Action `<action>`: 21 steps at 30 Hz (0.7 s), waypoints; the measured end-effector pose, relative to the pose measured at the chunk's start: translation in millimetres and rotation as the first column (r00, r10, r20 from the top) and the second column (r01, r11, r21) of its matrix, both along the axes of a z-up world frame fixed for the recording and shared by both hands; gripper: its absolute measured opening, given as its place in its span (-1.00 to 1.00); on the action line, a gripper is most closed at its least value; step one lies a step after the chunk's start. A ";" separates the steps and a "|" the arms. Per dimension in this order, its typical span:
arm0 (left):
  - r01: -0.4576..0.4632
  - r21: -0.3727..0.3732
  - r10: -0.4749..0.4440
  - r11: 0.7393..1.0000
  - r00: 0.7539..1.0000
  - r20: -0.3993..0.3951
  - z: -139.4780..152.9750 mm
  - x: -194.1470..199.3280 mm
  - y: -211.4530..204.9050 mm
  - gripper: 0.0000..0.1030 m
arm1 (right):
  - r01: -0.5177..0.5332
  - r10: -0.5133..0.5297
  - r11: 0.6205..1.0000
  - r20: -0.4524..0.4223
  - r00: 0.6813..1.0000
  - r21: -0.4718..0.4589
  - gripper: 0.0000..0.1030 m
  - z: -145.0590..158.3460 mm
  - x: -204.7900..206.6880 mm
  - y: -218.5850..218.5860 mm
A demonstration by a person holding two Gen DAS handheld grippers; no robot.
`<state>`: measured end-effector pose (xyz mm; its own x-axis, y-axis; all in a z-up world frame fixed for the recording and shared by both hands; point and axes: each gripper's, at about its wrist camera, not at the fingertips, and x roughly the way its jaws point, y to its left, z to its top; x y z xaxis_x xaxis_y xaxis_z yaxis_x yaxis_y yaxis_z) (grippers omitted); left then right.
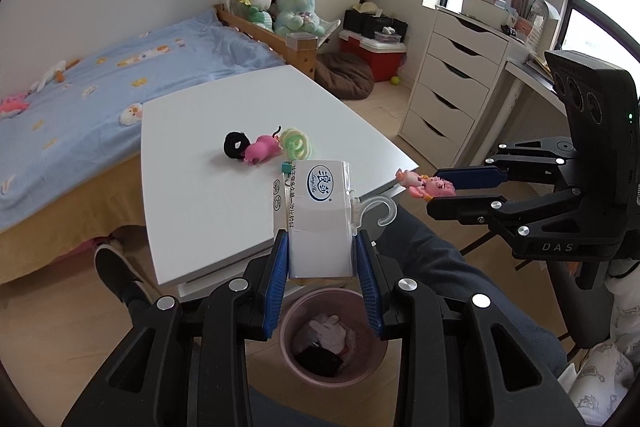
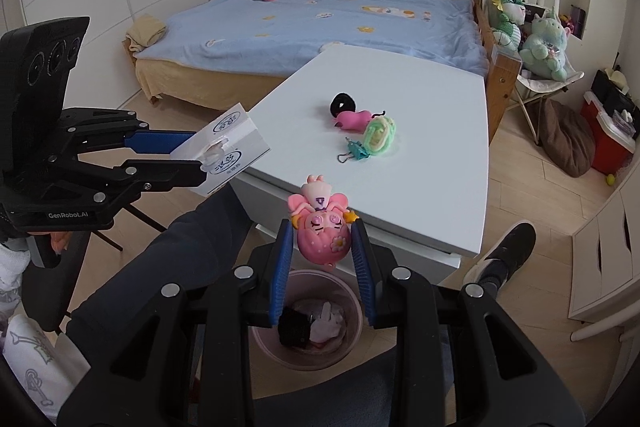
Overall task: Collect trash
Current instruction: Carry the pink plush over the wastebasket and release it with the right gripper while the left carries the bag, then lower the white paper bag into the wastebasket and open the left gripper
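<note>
Above the round pink waste bin (image 1: 334, 343), the left gripper (image 1: 322, 251) is clamping a white printed carton (image 1: 318, 223) with a clear plastic hook between narrowed fingers. Just beside it, the right gripper (image 2: 322, 247) is pinching a pink doll figurine (image 2: 322, 227). Crumpled white paper and something dark, possibly cloth, are lying inside the bin. Beyond, small toys are sitting on the white table (image 1: 200, 195).
</note>
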<state>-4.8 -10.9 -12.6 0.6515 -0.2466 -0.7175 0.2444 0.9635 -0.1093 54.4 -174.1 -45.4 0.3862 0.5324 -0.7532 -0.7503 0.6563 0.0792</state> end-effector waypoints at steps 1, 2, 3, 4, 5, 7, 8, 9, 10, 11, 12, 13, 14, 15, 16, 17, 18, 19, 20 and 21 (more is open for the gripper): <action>-0.001 -0.004 0.001 1.000 1.000 -0.001 -0.6 -2.2 0.3 -0.36 | -0.006 0.006 1.000 -0.008 1.000 0.001 -0.42 -2.6 -2.7 0.8; -0.002 -0.009 0.002 1.000 1.000 -0.003 -1.3 -4.5 0.6 -0.36 | -0.011 0.011 1.000 -0.014 1.000 0.003 -0.42 -4.5 -5.1 1.3; -0.003 -0.011 0.003 1.000 1.000 -0.004 -2.1 -6.6 1.0 -0.36 | -0.015 0.015 1.000 -0.021 1.000 0.005 -0.42 -6.6 -7.0 1.8; -0.004 -0.011 0.004 1.000 1.000 -0.005 -3.1 -8.5 1.5 -0.36 | -0.018 0.018 1.000 -0.027 0.999 0.007 -0.42 -8.4 -9.0 2.6; -0.005 -0.013 0.005 1.000 1.000 -0.006 -3.7 -9.4 1.9 -0.36 | -0.021 0.021 1.000 -0.033 0.999 0.010 -0.42 -10.0 -10.3 3.1; -0.006 -0.020 0.006 1.000 1.000 -0.011 -5.8 -12.2 2.7 -0.36 | -0.026 0.026 1.000 -0.043 0.999 0.015 -0.42 -12.5 -12.0 3.0; -0.006 -0.022 0.006 1.000 1.000 -0.014 -6.8 -12.8 2.6 -0.36 | -0.027 0.028 0.999 -0.046 0.999 0.017 -0.42 -13.3 -12.6 3.5; -0.006 -0.024 0.006 1.000 1.000 -0.016 -7.6 -13.9 2.4 -0.36 | -0.028 0.029 0.999 -0.048 0.998 0.018 -0.42 -13.9 -12.7 3.7; -0.006 -0.025 0.005 1.000 1.000 -0.017 -8.3 -15.1 2.6 -0.36 | -0.027 0.028 0.999 -0.050 0.998 0.020 -0.42 -14.5 -12.7 3.5; -0.006 -0.026 0.006 1.000 1.000 -0.018 -8.7 -15.6 2.9 -0.36 | -0.025 0.027 0.999 -0.051 0.998 0.022 -0.41 -14.8 -12.7 3.2; -0.007 -0.028 0.006 1.000 1.000 -0.019 -8.9 -15.8 3.2 -0.36 | -0.023 0.024 1.000 -0.051 0.998 0.020 -0.37 -15.1 -12.9 2.9; -0.008 -0.029 0.007 1.000 1.000 -0.019 -8.8 -16.1 3.4 -0.36 | -0.016 0.017 1.000 -0.051 0.999 0.019 -0.36 -15.2 -12.2 2.3; -0.009 -0.029 0.008 1.000 1.000 -0.019 -8.8 -16.2 3.5 -0.36 | -0.013 0.015 1.000 -0.054 0.998 0.025 -0.27 -15.0 -11.4 1.2; -0.009 -0.030 0.009 1.000 1.000 -0.019 -8.9 -16.1 3.6 -0.36 | -0.007 0.009 1.000 -0.052 0.999 0.029 -0.01 -14.6 -10.4 0.2; -0.009 -0.030 0.009 1.000 1.000 -0.020 -8.8 -15.4 3.6 -0.36 | 0.002 -0.001 1.000 -0.048 0.999 0.031 0.29 -14.3 -10.2 -1.0; -0.009 -0.029 0.008 1.000 1.000 -0.021 -9.0 -15.3 3.5 -0.36 | 0.010 -0.009 0.999 -0.045 0.999 0.034 0.36 -13.7 -10.3 -2.5; -0.007 -0.029 0.006 1.000 1.000 -0.022 -9.3 -15.3 3.6 -0.36 | 0.017 -0.015 0.999 -0.045 0.999 0.035 0.39 -13.5 -9.4 -3.5; -0.006 -0.029 0.005 1.000 1.000 -0.023 -9.7 -15.1 3.5 -0.36 | 0.024 -0.022 0.999 -0.045 0.999 0.036 0.46 -13.4 -8.3 -4.3; -0.004 -0.029 0.004 1.000 1.000 -0.024 -10.2 -15.1 2.9 -0.36 | 0.030 -0.029 0.999 -0.045 0.999 0.037 0.52 -13.3 -7.6 -5.3; -0.002 -0.029 0.001 1.000 1.000 -0.026 -10.9 -14.9 2.6 -0.36 | 0.035 -0.033 0.999 -0.045 0.998 0.040 0.61 -13.2 -7.0 -6.4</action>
<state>-19.7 -8.3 -23.5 0.6328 -0.2668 -0.7269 0.2397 0.9601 -0.1438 47.4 -180.5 -58.6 0.3712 0.5505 -0.7477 -0.7230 0.6766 0.1393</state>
